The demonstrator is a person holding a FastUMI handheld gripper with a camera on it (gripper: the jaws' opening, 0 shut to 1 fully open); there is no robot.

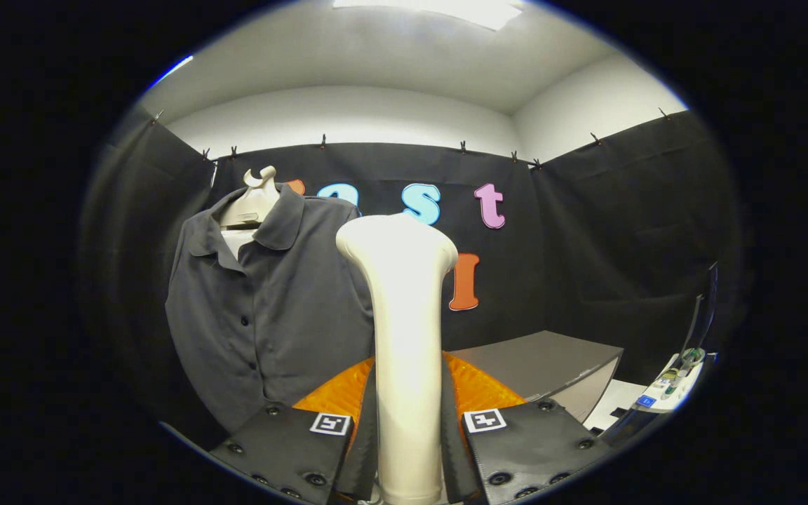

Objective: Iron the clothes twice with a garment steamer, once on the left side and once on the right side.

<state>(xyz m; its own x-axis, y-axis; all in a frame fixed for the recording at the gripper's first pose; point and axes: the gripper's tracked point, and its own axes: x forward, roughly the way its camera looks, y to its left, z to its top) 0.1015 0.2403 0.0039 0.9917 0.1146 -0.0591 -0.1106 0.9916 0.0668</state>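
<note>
The gripper is clamped on the steamer, both fingers pressing the cream handle from either side, so the tool stands upright between them with its flared head at the top. The shirt, a dark grey polo, hangs on a pale hanger in front of the booth wall, just left of and beyond the steamer head; head and cloth look apart, though how far cannot be told.

Judging from this, neither of the 2 passes looks begun, and the step in hand is bringing the head to the fabric. To do it well, the head should swing left and meet 1 panel near the shoulder, face flat to the cloth, then travel straight down in a steady stroke, keeping clear of the collar and the button row so nothing snags. The second pass should go on the other side of the placket. The firm hold matters, since a tilt would lift the face off the cloth.

A grey box sits to the right beyond the fingers, with an orange surface just behind the handle. Some small gear lies further right. None of these blocks the path leftward; the loosely hanging shirt may swing away under pressure.
</note>
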